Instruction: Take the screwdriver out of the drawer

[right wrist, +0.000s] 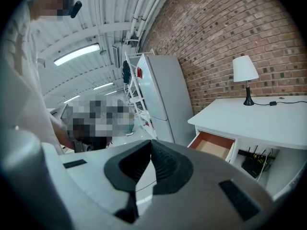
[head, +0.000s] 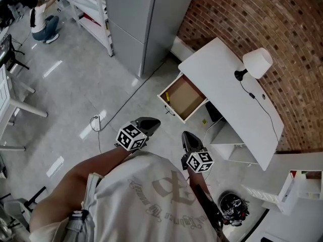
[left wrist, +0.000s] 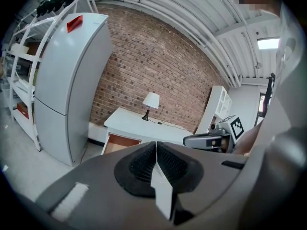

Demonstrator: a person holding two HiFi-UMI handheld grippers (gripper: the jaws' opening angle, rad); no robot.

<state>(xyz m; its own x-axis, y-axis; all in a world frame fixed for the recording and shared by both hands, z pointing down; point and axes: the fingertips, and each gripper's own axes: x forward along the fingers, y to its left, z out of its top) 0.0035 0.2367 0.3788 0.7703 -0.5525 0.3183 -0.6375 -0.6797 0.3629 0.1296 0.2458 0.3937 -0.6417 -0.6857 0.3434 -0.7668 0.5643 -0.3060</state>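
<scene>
No legible text, shirt print (head: pixel 166 193) too blurred to read, red fridge label (left wrist: pixel 74 23) unreadable

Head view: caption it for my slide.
Both claws shut and empty, left claw and right claw held short of the open drawer of a white desk.

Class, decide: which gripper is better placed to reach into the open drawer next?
Left, probably. The left gripper points nearly at the open drawer, nearer the yellow item inside; the right gripper aims beside it. Both are shut, empty.
</scene>
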